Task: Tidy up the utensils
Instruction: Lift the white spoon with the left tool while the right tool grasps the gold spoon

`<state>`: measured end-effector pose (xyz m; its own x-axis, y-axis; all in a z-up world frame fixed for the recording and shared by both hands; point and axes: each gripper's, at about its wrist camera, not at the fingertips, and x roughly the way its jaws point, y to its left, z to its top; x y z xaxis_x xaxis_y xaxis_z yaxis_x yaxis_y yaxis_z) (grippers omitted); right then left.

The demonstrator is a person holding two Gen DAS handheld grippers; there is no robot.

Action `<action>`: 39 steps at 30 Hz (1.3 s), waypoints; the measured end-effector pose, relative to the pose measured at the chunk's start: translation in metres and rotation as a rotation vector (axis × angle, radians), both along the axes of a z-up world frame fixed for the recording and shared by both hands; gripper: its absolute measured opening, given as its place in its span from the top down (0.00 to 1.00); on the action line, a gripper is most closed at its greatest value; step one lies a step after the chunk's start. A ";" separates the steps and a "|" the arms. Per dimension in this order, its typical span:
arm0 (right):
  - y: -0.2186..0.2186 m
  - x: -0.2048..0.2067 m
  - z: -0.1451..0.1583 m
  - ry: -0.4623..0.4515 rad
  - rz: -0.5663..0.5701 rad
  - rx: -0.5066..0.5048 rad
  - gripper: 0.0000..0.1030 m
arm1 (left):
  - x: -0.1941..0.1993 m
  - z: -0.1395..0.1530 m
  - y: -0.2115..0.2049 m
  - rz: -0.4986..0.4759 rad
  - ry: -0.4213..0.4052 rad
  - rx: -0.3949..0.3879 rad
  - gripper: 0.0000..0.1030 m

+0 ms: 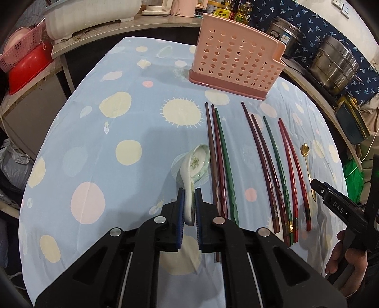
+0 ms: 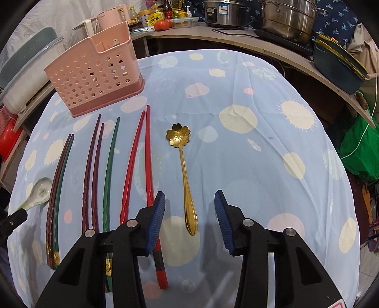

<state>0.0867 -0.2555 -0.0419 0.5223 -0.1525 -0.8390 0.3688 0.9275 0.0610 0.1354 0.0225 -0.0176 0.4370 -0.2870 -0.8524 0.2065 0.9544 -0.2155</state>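
My left gripper [image 1: 189,203] is shut on the handle of a white ceramic spoon [image 1: 196,161], whose bowl rests on the tablecloth; the spoon also shows in the right wrist view [image 2: 39,192]. My right gripper [image 2: 189,208] is open, its fingers on either side of the handle of a gold flower-shaped spoon [image 2: 184,170] lying on the cloth. Several chopsticks lie in rows: a left group [image 1: 219,161] and a right group of purple, green and red ones [image 1: 274,165]. A pink perforated utensil holder [image 1: 234,64] stands upright at the back of the table.
The table has a light blue spotted cloth [image 1: 106,132]. Steel pots [image 1: 331,64] and bottles [image 2: 154,16] stand on the counter behind. A red basin and pink basket [image 1: 23,61] sit at the left. A green bag [image 2: 357,151] is at the right.
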 end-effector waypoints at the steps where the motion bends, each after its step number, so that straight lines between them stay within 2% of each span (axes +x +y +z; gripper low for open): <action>1: 0.000 -0.001 0.000 0.001 0.001 0.002 0.60 | 0.000 0.000 0.000 0.000 0.000 0.000 0.92; 6: 0.001 -0.006 -0.006 0.015 -0.001 0.011 0.60 | 0.002 -0.003 0.000 0.001 0.011 -0.015 0.92; 14: -0.003 -0.015 -0.010 0.025 -0.008 0.022 0.60 | 0.000 0.005 -0.002 -0.003 -0.017 -0.018 0.93; 20: -0.001 -0.011 -0.013 0.027 0.007 -0.005 0.75 | 0.000 0.007 -0.003 -0.005 -0.029 -0.009 0.93; 23: 0.000 -0.011 -0.013 0.021 0.021 -0.005 0.89 | -0.001 0.009 -0.003 -0.003 -0.034 -0.007 0.94; 30: 0.002 -0.021 -0.008 0.012 0.038 0.016 0.90 | -0.004 0.016 -0.003 -0.002 -0.055 -0.004 0.94; 39: 0.009 -0.039 0.026 -0.056 0.057 0.006 0.92 | -0.014 0.033 0.000 -0.007 -0.095 -0.009 0.95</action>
<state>0.0476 -0.2462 -0.0160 0.5765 -0.1161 -0.8088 0.3112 0.9465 0.0860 0.1212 0.0228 0.0152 0.5136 -0.2981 -0.8046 0.2330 0.9509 -0.2035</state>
